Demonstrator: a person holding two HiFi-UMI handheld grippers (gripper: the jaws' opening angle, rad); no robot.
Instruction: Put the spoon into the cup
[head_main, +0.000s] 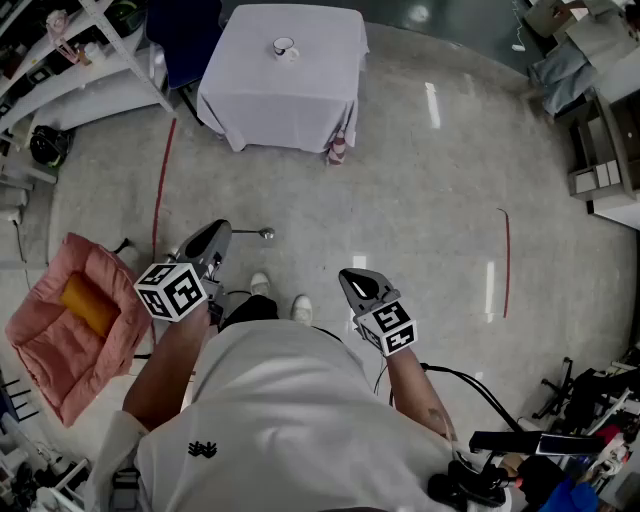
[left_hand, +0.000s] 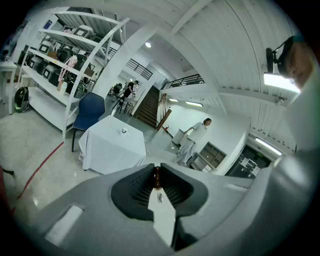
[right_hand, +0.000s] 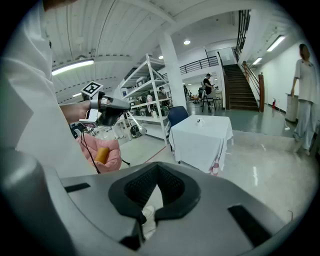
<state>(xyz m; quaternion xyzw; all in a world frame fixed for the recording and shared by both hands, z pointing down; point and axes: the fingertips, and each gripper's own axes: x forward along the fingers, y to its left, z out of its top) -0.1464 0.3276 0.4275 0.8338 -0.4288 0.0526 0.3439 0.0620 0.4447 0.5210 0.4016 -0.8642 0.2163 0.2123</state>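
The left gripper has its jaws closed down on the handle of the spoon. In the left gripper view the thin handle is pinched right at the jaw tips, on the centre line. In the head view the rest of the spoon sticks out sideways past the tips, with its bowl to the right, in the air above the floor. The cup stands near the middle of the white-clothed tabletop, well apart from the spoon and straight ahead of the left jaws. The right gripper is held beside the left one, its jaws brought together at the tips with nothing between them.
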